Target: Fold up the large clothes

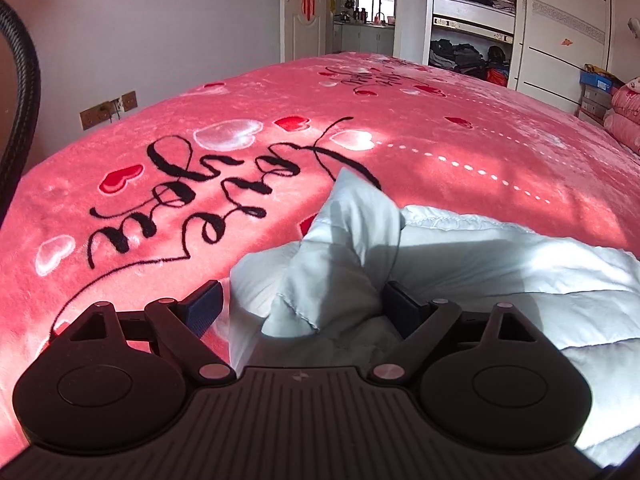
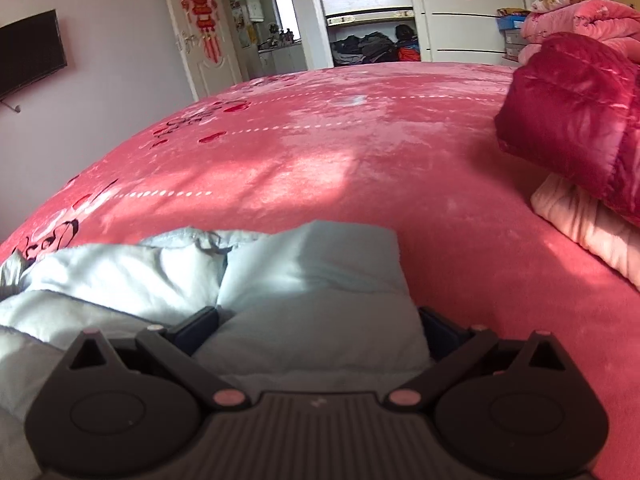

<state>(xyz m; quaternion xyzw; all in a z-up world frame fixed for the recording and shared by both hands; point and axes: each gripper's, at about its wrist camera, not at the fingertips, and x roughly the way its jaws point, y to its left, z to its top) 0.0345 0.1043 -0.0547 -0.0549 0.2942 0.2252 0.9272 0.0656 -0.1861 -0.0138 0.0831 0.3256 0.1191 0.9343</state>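
With both the left gripper [image 1: 302, 308] and the right gripper [image 2: 318, 328] spread wide and gripping nothing over the pale blue padded jacket [image 1: 460, 256] lying near the bed's [image 1: 120, 140] near edge, a shallow bite risks pinching only the slippery outer layer, so the puffy fold may slide loose.

My right hand-held gripper [image 2: 318, 326] straddles a fold of the pale blue coat [image 2: 312, 280], jaws wide — red jacket [image 2: 576, 120] far right on the bed [image 2: 320, 152].
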